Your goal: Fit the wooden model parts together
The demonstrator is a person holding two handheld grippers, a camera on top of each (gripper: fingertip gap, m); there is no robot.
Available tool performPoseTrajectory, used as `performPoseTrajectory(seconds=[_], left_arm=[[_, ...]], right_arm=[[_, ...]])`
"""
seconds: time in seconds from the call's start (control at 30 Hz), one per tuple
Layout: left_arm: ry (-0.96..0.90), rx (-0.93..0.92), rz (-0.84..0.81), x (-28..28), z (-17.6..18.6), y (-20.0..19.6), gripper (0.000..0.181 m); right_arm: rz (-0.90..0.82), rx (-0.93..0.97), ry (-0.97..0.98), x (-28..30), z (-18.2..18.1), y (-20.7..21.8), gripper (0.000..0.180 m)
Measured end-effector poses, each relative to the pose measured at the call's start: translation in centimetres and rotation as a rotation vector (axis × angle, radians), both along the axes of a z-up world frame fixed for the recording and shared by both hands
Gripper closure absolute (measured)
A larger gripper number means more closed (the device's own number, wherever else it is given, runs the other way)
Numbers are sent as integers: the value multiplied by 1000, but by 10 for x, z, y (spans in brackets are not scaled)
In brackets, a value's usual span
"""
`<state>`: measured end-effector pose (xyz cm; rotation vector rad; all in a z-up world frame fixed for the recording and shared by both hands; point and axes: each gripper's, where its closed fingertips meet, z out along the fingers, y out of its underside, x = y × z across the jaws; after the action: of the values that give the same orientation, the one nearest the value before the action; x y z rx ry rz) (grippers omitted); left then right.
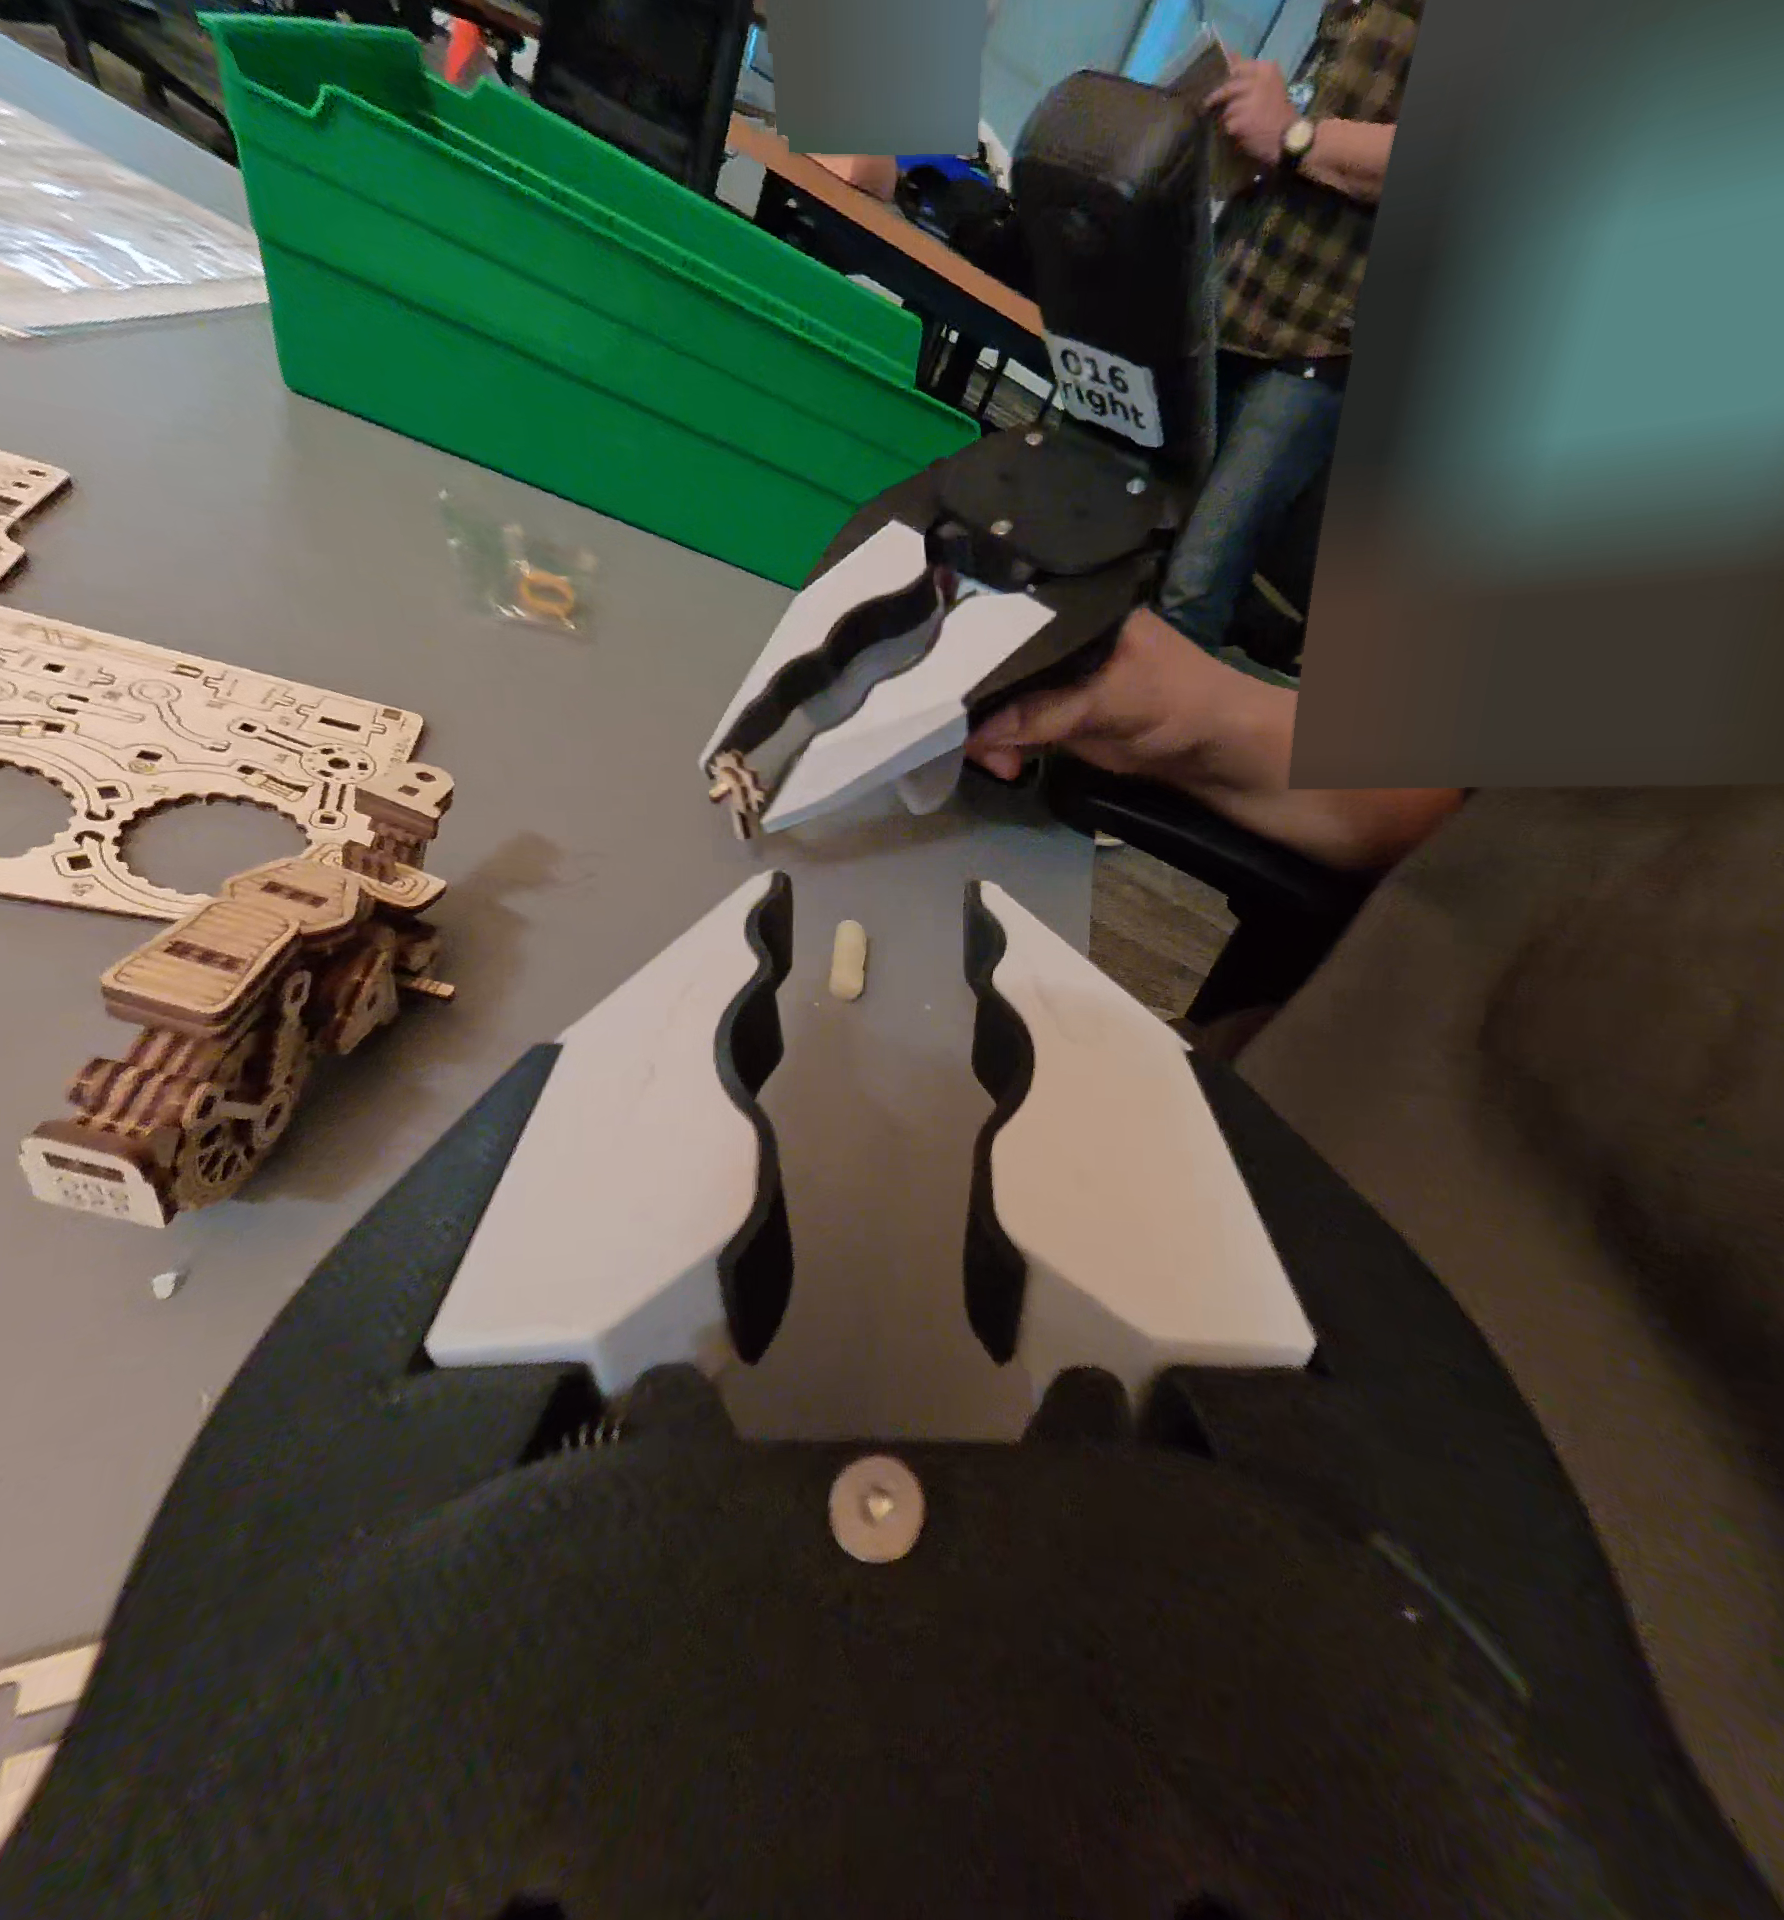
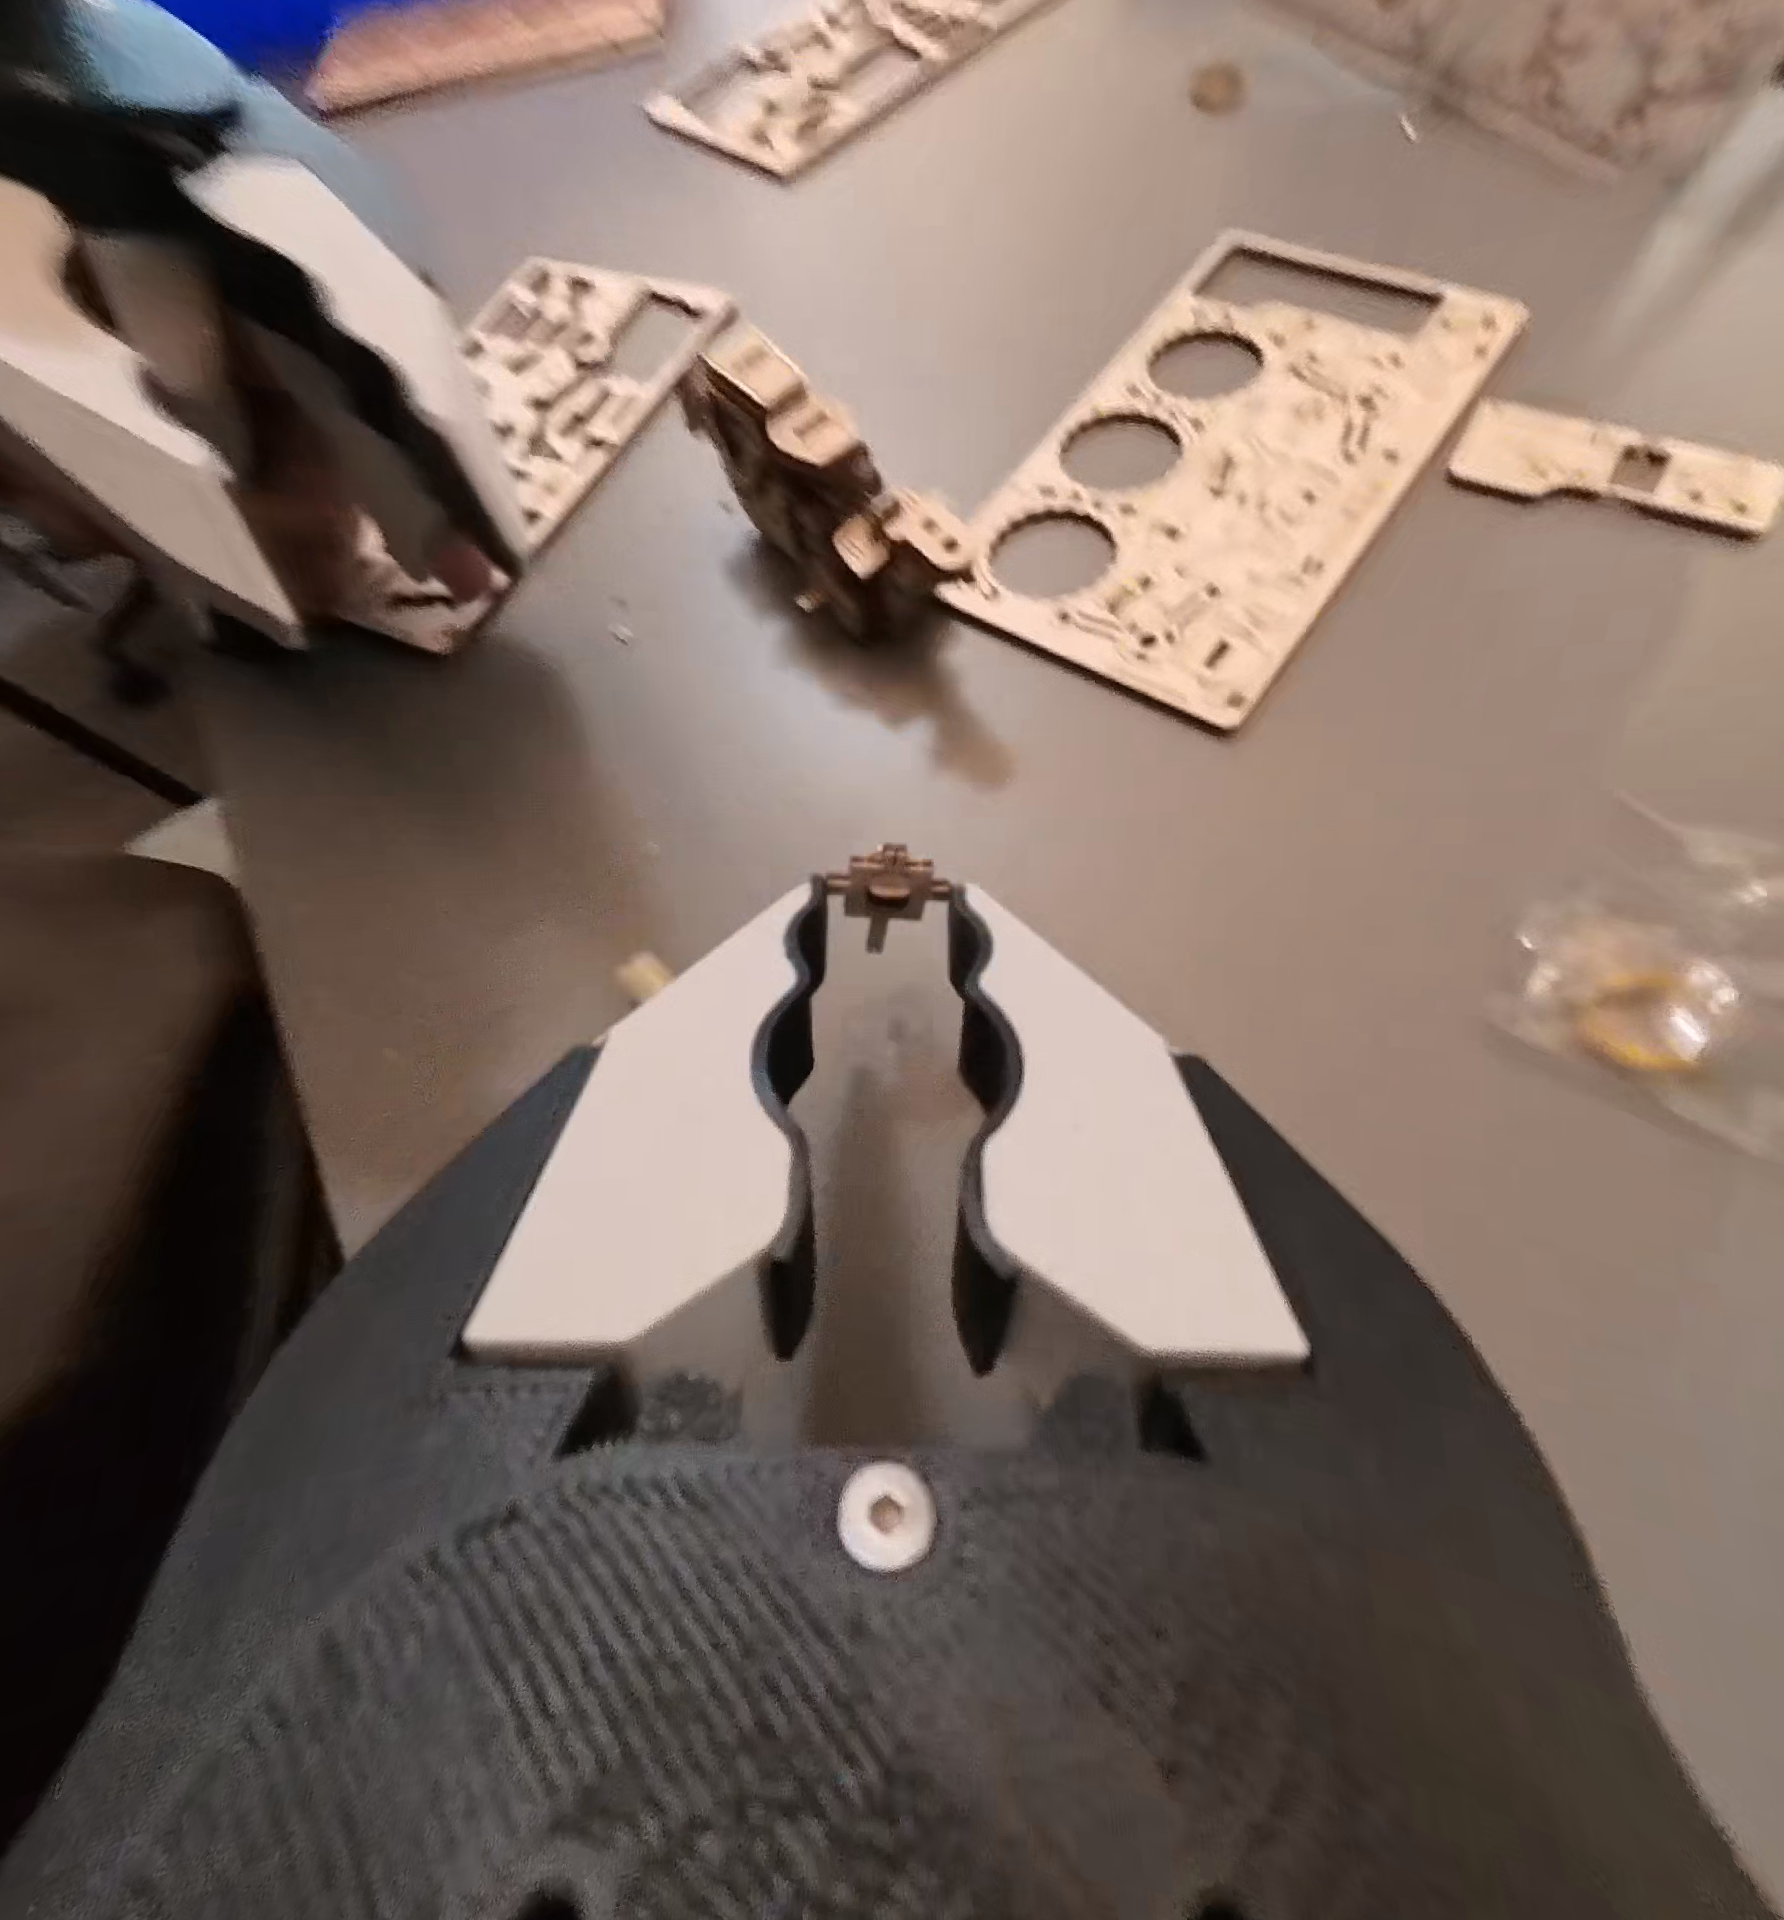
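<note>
1. Your right gripper (image 2: pixel 886 891) is clamped at its very tips on a small wooden part (image 2: pixel 886 885). Pinching it that far out leaves the part's tabs exposed, which looks meant for slotting it in.
2. Your left gripper (image 1: pixel 877 904) has its fingers apart and carries nothing. A small cream peg (image 1: pixel 847 960) lies on the table between its tips.
3. The half-built wooden model (image 1: pixel 244 1029) stands on the grey table (image 1: pixel 597 790), to the left of the left gripper and well apart from the held part. You will likely need that empty gripper to steady it.
4. A punched-out wooden sheet (image 1: pixel 140 748) lies just behind the model, touching it; a clear bag (image 1: pixel 529 566) lies beyond, and a green bin (image 1: pixel 555 291) farther back.
5. Beyond the table, people stand by other desks.
</note>
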<state>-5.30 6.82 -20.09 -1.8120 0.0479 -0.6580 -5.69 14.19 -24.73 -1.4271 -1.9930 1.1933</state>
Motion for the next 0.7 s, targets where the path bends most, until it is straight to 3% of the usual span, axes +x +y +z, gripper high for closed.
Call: performPoseTrajectory(seconds=[0.23,0.7], left_arm=[[-20,1,-6,-1,1,-1,155],[-33,-7,-9,-1,0,0,158]], right_arm=[[-12,119,-85,2,-21,5,158],[-1,99,-98,3,-24,2,158]])
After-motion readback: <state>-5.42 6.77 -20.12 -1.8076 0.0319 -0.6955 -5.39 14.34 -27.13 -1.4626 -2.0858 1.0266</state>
